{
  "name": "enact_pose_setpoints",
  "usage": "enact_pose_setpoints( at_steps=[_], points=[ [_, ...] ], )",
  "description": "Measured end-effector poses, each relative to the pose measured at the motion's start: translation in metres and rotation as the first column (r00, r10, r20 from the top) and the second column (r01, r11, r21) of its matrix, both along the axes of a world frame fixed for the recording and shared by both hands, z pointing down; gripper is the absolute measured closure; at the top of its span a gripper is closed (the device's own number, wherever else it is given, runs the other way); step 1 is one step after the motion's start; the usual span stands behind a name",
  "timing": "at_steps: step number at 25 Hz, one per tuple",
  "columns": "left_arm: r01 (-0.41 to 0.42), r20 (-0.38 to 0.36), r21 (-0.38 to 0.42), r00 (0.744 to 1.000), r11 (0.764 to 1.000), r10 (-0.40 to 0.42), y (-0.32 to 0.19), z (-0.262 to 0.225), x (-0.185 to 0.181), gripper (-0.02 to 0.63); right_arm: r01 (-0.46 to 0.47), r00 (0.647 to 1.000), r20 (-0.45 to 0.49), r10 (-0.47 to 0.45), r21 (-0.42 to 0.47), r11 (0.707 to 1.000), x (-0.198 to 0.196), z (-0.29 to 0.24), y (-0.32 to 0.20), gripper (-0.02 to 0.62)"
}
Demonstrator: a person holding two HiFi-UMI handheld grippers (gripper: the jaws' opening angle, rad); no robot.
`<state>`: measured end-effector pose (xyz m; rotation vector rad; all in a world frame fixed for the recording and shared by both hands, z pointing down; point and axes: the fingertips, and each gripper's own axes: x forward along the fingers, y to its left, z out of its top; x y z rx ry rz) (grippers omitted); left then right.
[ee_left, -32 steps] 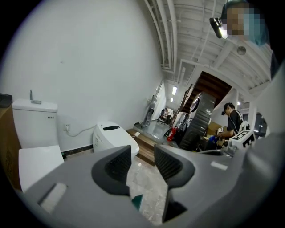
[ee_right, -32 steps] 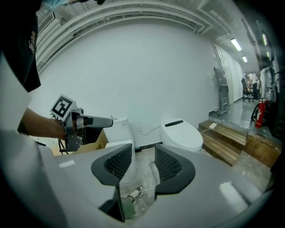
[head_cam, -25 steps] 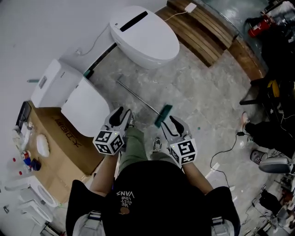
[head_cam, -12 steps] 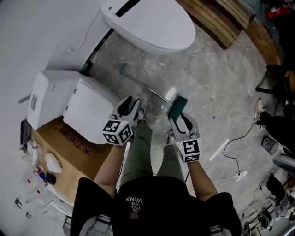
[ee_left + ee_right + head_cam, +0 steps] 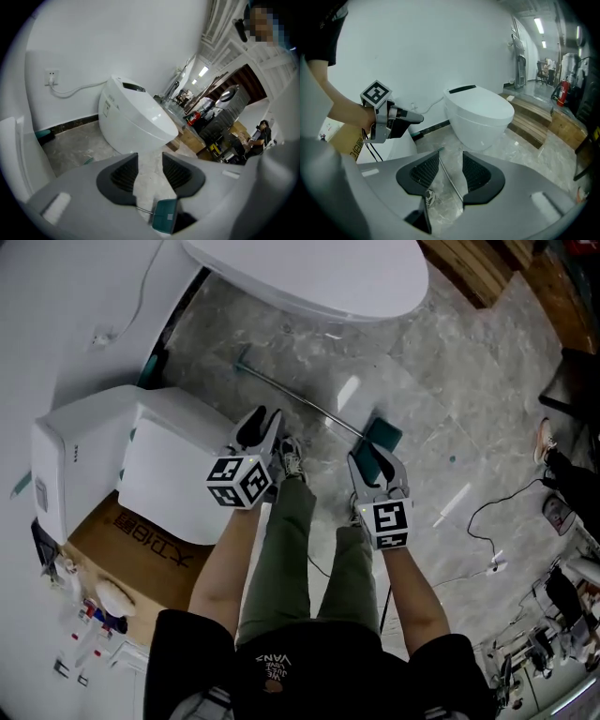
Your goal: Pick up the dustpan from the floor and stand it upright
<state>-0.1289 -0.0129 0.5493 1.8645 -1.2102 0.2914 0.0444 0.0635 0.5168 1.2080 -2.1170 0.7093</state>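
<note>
The dustpan lies flat on the grey stone floor. Its teal pan (image 5: pixel 383 435) is at the right, and its thin metal handle (image 5: pixel 298 398) runs up-left toward the wall. My left gripper (image 5: pixel 262 419) hovers open just below the middle of the handle. My right gripper (image 5: pixel 375 458) is open right beside the pan, above it. In the left gripper view the left gripper (image 5: pixel 150 167) has nothing between its pads, and the pan (image 5: pixel 164 216) shows low in the gap. In the right gripper view the handle (image 5: pixel 449 182) lies on the floor beyond the empty right gripper (image 5: pixel 451 171).
A white toilet (image 5: pixel 309 277) stands just past the handle's far end. A white unit (image 5: pixel 169 474) and a cardboard box (image 5: pixel 141 549) are close on the left. The person's shoe (image 5: pixel 291 457) is between the grippers. A cable (image 5: pixel 487 512) trails at the right.
Both grippers have come down toward the floor and closer to the dustpan, the right one onto the pan end. The jaws of both stand as wide as before.
</note>
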Motion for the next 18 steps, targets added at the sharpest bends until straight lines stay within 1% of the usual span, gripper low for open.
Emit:
enact_pose_setpoints(
  at_steps=[5, 10, 13, 18],
  points=[
    [0.005, 0.000, -0.058, 1.000, 0.998, -0.005, -0.014, 0.061, -0.016, 0.436, 0.009, 0.999, -0.034, -0.011, -0.047, 0.999, -0.011, 0.057, -0.011, 0.457],
    [0.012, 0.019, -0.117, 1.000, 0.993, -0.010, -0.022, 0.122, -0.035, 0.436, 0.014, 0.999, -0.031, -0.017, -0.103, 0.995, -0.021, 0.121, -0.016, 0.457],
    [0.034, 0.027, -0.145, 0.999, 0.989, -0.031, -0.025, 0.157, -0.045, 0.436, 0.054, 0.998, -0.023, -0.058, -0.139, 0.989, -0.031, 0.160, -0.013, 0.457],
    [0.098, 0.027, -0.205, 0.995, 0.974, -0.094, -0.025, 0.221, -0.057, 0.436, 0.167, 0.984, -0.025, -0.175, -0.199, 0.966, -0.044, 0.231, 0.002, 0.457]
  ],
)
